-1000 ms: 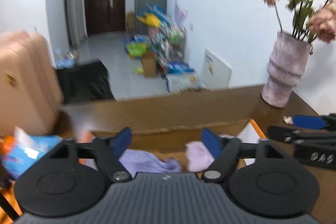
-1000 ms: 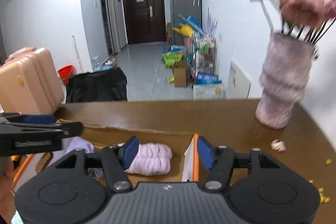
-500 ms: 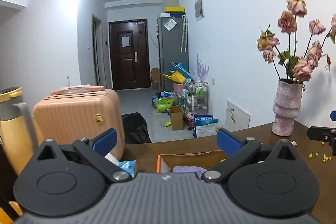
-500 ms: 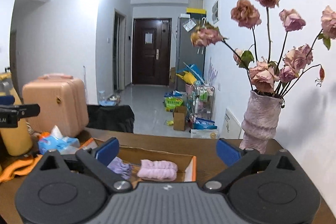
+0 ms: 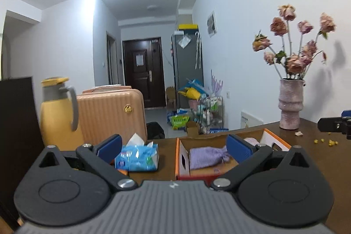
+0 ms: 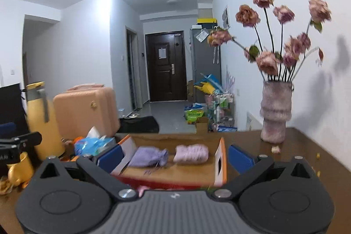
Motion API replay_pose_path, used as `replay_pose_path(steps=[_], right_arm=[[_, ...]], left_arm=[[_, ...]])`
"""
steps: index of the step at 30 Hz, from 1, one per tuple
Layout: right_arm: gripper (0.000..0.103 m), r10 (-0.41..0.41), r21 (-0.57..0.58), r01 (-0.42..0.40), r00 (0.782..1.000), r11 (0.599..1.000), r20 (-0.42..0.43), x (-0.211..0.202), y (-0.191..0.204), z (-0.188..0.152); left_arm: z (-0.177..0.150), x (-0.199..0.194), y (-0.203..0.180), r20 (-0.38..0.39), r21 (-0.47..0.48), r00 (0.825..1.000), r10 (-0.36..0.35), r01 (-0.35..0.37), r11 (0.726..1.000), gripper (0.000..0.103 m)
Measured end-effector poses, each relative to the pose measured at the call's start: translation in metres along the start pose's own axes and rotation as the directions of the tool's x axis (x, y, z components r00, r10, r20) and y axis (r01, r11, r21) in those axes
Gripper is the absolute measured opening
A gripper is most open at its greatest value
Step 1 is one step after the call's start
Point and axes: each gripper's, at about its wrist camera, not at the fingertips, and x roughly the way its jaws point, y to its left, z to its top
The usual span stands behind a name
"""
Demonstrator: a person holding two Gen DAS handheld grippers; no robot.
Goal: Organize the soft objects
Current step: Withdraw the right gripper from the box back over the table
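An open cardboard box with orange edges (image 5: 180, 159) (image 6: 220, 162) stands on the brown table. In it lie a lilac drawstring pouch (image 5: 206, 157) (image 6: 149, 156) and a pink rolled soft item (image 6: 190, 152), which the left wrist view shows only as a bit behind a finger (image 5: 251, 140). My left gripper (image 5: 174, 148) is open and empty, a short way back from the box. My right gripper (image 6: 174, 157) is opening its jaws wide, nothing between its pads, also held back from the box. Each gripper shows at the edge of the other's view (image 5: 335, 124) (image 6: 17, 142).
A blue tissue pack (image 5: 138, 156) (image 6: 94, 144) lies left of the box, beside a yellow jug (image 5: 58, 111) (image 6: 39, 120) and a yellow cup (image 6: 17, 170). A vase of dried roses (image 5: 289, 104) (image 6: 275, 111) stands at the back right, with crumbs nearby. A peach suitcase (image 5: 111, 113) stands behind the table.
Both grippers have drawn back from the box and their jaws have spread wider. The pouch and the pink roll stay in the box, now farther off.
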Motion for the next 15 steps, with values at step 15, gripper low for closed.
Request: replay_pose_path(steps=[15], right_arm=[[0.103, 0.029, -0.087, -0.028, 1.000, 0.996, 0.010, -0.136, 0.049, -0.135]], left_arm=[[-0.099, -0.142, 0.002, -0.021, -0.093, 1.000, -0.001, -0.001, 0.996, 0.103]])
